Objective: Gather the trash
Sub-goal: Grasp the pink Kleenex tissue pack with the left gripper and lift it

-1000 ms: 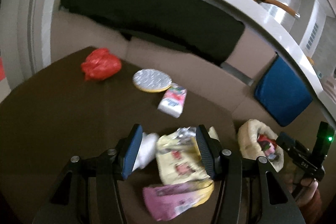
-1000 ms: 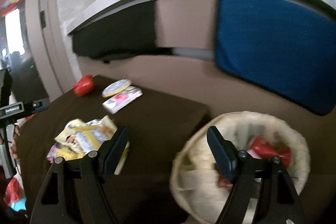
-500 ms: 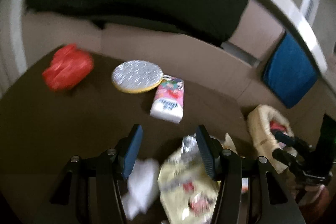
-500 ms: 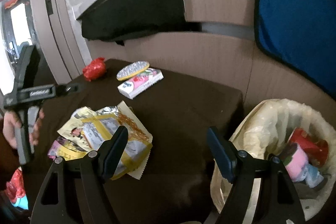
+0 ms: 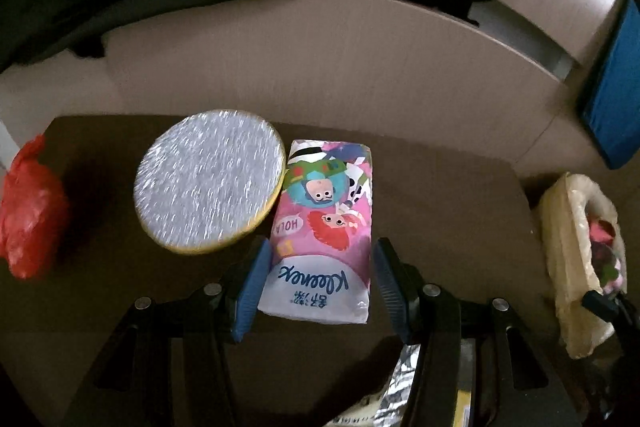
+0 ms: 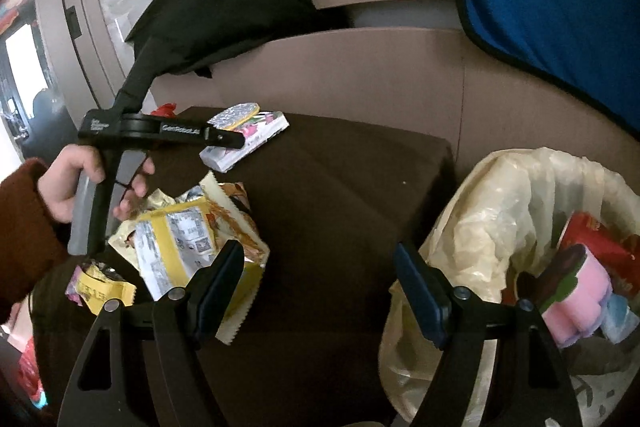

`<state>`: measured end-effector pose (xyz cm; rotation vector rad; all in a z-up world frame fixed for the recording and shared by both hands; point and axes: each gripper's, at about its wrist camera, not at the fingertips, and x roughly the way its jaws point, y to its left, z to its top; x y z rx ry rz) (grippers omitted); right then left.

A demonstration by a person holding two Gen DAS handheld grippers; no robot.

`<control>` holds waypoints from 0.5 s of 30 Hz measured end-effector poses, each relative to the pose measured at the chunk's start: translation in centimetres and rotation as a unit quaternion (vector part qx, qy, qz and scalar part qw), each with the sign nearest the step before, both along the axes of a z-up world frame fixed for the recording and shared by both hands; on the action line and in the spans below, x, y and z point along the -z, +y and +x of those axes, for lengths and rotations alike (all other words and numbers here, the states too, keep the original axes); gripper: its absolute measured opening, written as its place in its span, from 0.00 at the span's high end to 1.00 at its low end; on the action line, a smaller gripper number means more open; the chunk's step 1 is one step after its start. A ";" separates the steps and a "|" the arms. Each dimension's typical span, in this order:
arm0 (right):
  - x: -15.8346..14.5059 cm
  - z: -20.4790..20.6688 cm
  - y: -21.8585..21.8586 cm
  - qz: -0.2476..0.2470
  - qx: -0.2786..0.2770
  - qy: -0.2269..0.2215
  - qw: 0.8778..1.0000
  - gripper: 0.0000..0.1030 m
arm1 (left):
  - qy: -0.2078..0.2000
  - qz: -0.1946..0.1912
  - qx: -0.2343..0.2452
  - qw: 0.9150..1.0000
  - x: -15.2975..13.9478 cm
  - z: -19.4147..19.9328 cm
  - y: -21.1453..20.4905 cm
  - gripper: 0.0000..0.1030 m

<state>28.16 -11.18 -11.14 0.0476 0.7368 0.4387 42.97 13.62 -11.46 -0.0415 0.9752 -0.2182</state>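
The brown table (image 6: 340,187) is your reference for everything below. Off its right end stands the lined bin (image 6: 500,211), already holding a red packet and a pink item, so collection is judged to be partly done. On the table, nearest you, lies a heap of yellow and silver wrappers (image 6: 188,239). At the far edge sits the tissue pack (image 5: 324,231), lying flat, with a round foil-topped lid (image 5: 208,183) touching its left side. A crumpled red bag (image 5: 28,215) sits at the far left corner.

Your left gripper (image 5: 318,281) is over the near end of the tissue pack. Its jaws stand open on either side of the pack; the left pad is very close to the pack's edge and the right pad stands clear, so nothing is gripped yet. Your right gripper (image 6: 320,287) hangs over the table's near right part, between the wrappers and the bin, jaws wide and empty.

Step in hand, as judged: reaching for the tissue pack with the left gripper. The next move calls for lowering around the pack's width, keeping the left finger off the round lid, then closing gently since the pack is soft, and carrying it across to the bin. The wrappers and the red bag remain to be collected.
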 end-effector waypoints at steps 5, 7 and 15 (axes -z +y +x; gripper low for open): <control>0.4 0.1 -0.2 -0.008 0.003 0.003 1.000 0.27 | 0.007 0.036 0.000 0.999 0.5 0.7 -1.5 0.48; 0.3 -0.1 -0.2 -0.006 0.002 0.004 1.000 0.27 | 0.004 0.026 -0.004 1.000 0.2 0.6 -1.2 0.55; -1.6 -1.4 1.5 -0.016 -0.020 -0.012 1.000 0.27 | -0.050 -0.073 -0.046 0.995 -3.9 -6.8 5.1 0.59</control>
